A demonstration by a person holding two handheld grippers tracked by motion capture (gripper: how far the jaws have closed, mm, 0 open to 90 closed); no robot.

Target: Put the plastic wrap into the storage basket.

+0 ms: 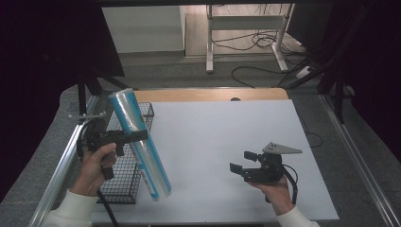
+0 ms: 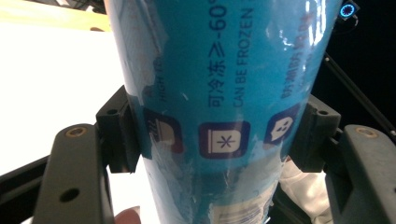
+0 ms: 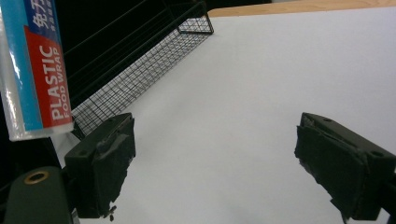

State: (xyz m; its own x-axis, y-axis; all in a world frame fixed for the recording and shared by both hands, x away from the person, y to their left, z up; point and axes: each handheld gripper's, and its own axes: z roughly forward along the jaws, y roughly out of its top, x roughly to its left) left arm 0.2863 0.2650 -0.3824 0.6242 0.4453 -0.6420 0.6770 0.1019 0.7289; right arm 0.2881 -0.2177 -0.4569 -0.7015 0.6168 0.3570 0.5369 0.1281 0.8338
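a long glossy blue plastic-wrap roll (image 1: 140, 144), printed "plastic food wrap" and "can be frozen", tilts in the air, clamped mid-length by the left tool (image 1: 124, 137) above a black wire mesh basket (image 1: 124, 176). the right tool (image 1: 242, 162) hovers over the white tabletop (image 1: 222, 142), jaws wide apart.
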